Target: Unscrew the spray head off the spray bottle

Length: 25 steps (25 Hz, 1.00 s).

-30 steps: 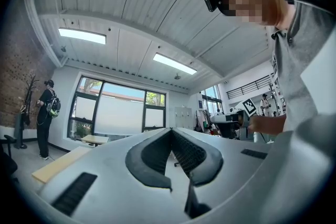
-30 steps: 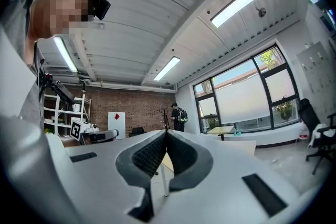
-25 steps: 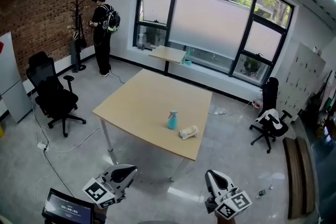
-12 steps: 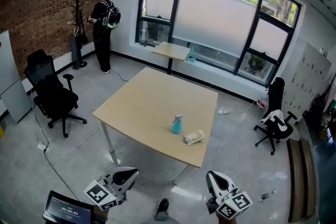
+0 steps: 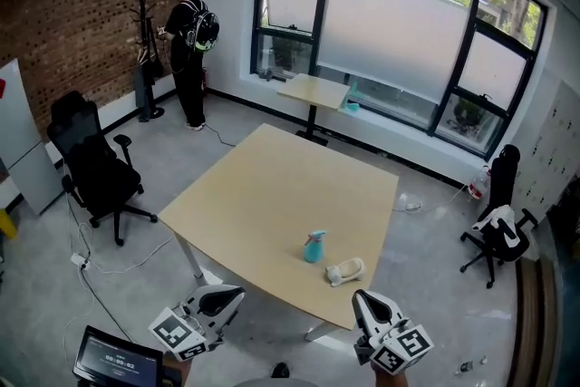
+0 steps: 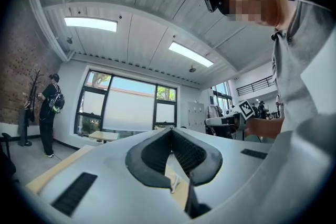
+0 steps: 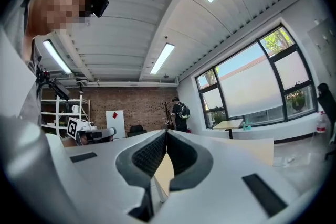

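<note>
**Both tools shut and empty; spray bottle untouched on surface**

Left tool (image 5: 234, 294): held low at the near left of the head view, short of the surface (image 5: 263, 195). Its own view shows the jaws closed tip to tip, with nothing between the pads.

Right tool (image 5: 361, 299): held low at the near right, just off the surface's near edge. Its own view shows the jaws closed together and nothing gripped.

Spray bottle (image 5: 314, 247): a small teal bottle standing upright on the surface, toward the near right corner, with the spray head (image 5: 315, 236) in place on top. It is well apart from both tools.

White object (image 5: 345, 271): lies on the surface just beside the bottle, on its right and nearer the edge. It is too small to identify.

Surroundings: a person (image 5: 188, 50) with a backpack stands at a coat stand (image 5: 143, 59) by the brick wall, far left. A black office chair (image 5: 95, 168) stands left of the surface. A small table (image 5: 313, 91) stands under the window. A lit screen (image 5: 113, 358) shows at the bottom left corner.
</note>
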Motion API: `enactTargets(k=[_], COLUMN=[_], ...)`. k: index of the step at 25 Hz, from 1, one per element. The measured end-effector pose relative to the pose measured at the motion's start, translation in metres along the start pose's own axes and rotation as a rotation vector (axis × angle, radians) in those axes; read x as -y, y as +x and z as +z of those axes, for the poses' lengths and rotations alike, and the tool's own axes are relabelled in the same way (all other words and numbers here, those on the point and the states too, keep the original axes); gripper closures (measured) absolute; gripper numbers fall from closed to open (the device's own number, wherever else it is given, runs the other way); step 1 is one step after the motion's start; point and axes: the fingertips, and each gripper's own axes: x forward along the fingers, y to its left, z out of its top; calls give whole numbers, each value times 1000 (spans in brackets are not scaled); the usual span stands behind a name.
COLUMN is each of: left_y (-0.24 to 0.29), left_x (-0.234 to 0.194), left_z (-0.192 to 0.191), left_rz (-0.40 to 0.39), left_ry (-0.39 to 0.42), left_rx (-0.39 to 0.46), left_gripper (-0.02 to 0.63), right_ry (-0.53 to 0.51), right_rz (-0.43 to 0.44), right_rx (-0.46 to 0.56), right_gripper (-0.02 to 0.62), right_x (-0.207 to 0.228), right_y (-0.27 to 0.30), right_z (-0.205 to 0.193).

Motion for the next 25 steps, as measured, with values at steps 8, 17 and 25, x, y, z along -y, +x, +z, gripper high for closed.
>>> enactTargets(k=[8,17,25], left_y=[65,111,172], left_x=[-56,-147,-233], left_z=[-15,-43,-54], left_rz=[36,-31,-175], left_ry=[-11,-51,-95], left_rx=[-39,-80,-95], left_gripper=[601,601,601], right_ry=[19,61,65], right_rz=[81,4,-103], right_rx=[-23,-73,-141], right_gripper=[589,589,589], right_x=[63,113,158], right_y=[84,169,252], right_z=[-1,-32,-52])
